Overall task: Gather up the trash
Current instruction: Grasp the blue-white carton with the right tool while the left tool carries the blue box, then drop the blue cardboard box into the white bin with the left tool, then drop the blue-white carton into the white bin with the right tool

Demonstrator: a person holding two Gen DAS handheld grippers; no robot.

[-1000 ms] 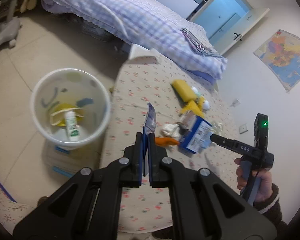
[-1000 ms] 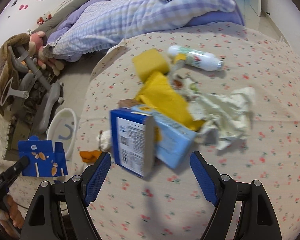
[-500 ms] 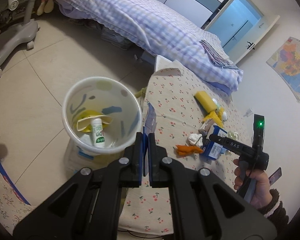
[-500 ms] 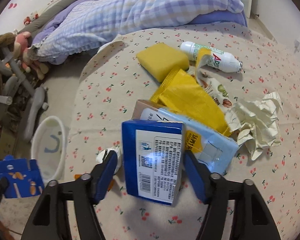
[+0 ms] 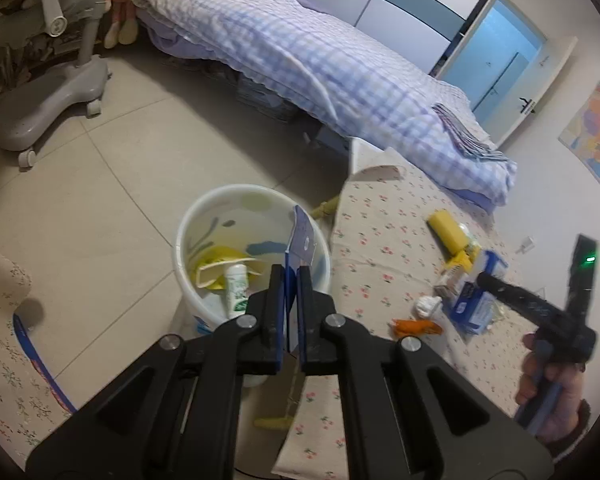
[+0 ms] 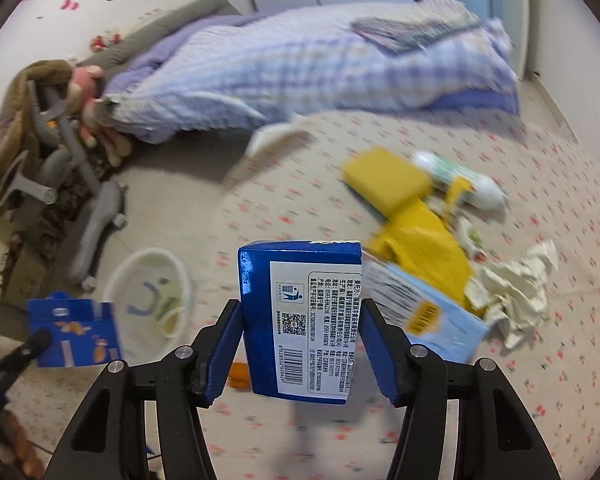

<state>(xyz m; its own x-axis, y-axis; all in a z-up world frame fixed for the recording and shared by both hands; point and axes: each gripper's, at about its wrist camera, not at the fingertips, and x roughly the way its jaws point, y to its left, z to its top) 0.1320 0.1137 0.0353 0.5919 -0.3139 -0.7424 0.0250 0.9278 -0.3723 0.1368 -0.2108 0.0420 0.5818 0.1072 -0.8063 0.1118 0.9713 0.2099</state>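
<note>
My left gripper (image 5: 292, 280) is shut on a flat blue carton piece (image 5: 300, 236) and holds it over the rim of the white bin (image 5: 192, 220) on the floor. A white bottle (image 5: 236, 288) and yellow scraps lie inside the bin. My right gripper (image 6: 300, 320) is closing its jaws, and both pads press the sides of an upright blue box (image 6: 296, 276) held above the floral tablecloth (image 6: 540, 360). On the cloth lie a yellow sponge (image 6: 384, 180), a white bottle (image 6: 456, 176), a yellow wrapper (image 6: 424, 240), a light blue packet (image 6: 428, 312) and crumpled paper (image 6: 516, 288).
An orange peel (image 5: 416, 326) and a white tissue ball (image 5: 428, 304) lie near the table's edge beside the bin. A bed with a checked quilt (image 5: 320, 60) stands behind. A grey chair base (image 5: 48, 104) sits on the tiled floor at the left.
The left gripper has carried the flat blue piece from above the table to above the bin. The right jaws have closed onto the blue box and raised it off the pile.
</note>
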